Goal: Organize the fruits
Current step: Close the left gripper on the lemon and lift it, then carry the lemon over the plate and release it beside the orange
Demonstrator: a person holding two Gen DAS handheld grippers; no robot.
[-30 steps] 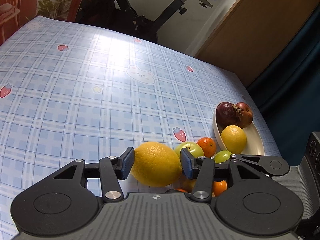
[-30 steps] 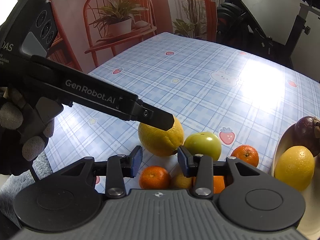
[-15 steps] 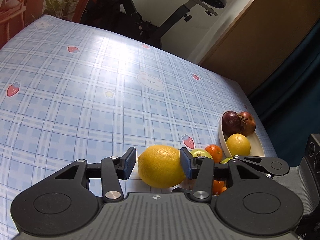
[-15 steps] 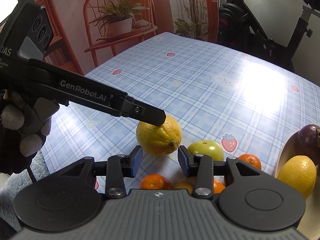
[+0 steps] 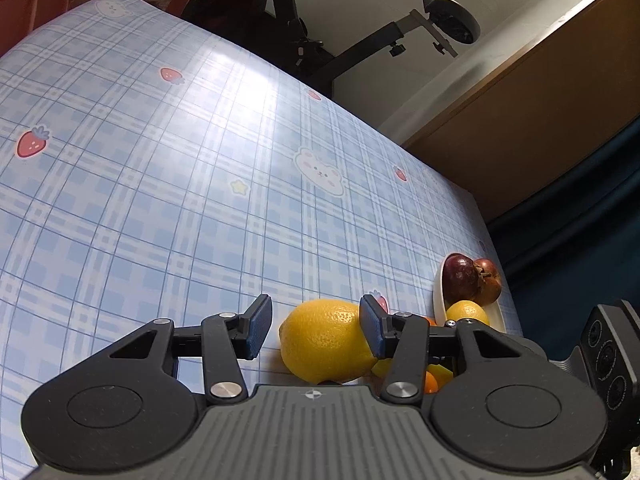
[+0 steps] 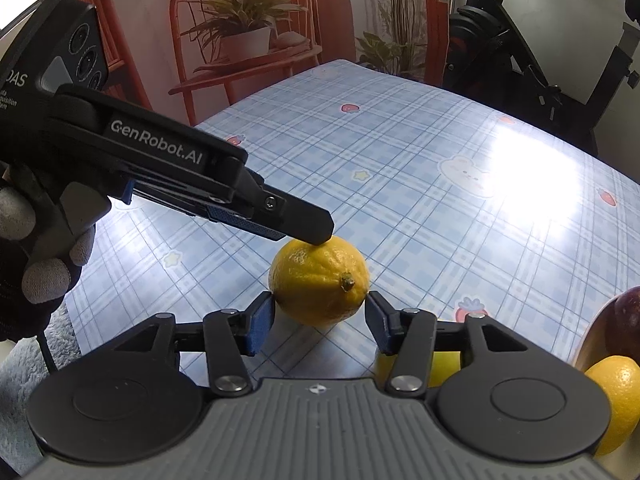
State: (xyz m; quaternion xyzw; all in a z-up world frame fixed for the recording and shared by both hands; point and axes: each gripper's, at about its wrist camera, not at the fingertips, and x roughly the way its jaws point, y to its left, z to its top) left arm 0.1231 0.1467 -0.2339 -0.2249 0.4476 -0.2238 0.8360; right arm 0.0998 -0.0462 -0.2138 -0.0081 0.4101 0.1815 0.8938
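Resting on the plaid table (image 6: 400,168), lemon (image 6: 320,280) between right gripper (image 6: 319,312) jaws, just widened, spread, pads beside the peel without pressing. Left gripper (image 5: 316,330) jaws spread too, right pad against the lemon's side, left pad apart. White dish (image 5: 440,300) of fruit near right.

A table (image 6: 400,168) covered in a blue plaid cloth printed with strawberries and bunnies is the landmark. Beyond its far edge stand a red chair (image 6: 240,40) carrying a potted plant (image 6: 244,28) and, further right, a black exercise bike (image 6: 520,40). A wooden cabinet (image 5: 540,112) stands off its far right corner.
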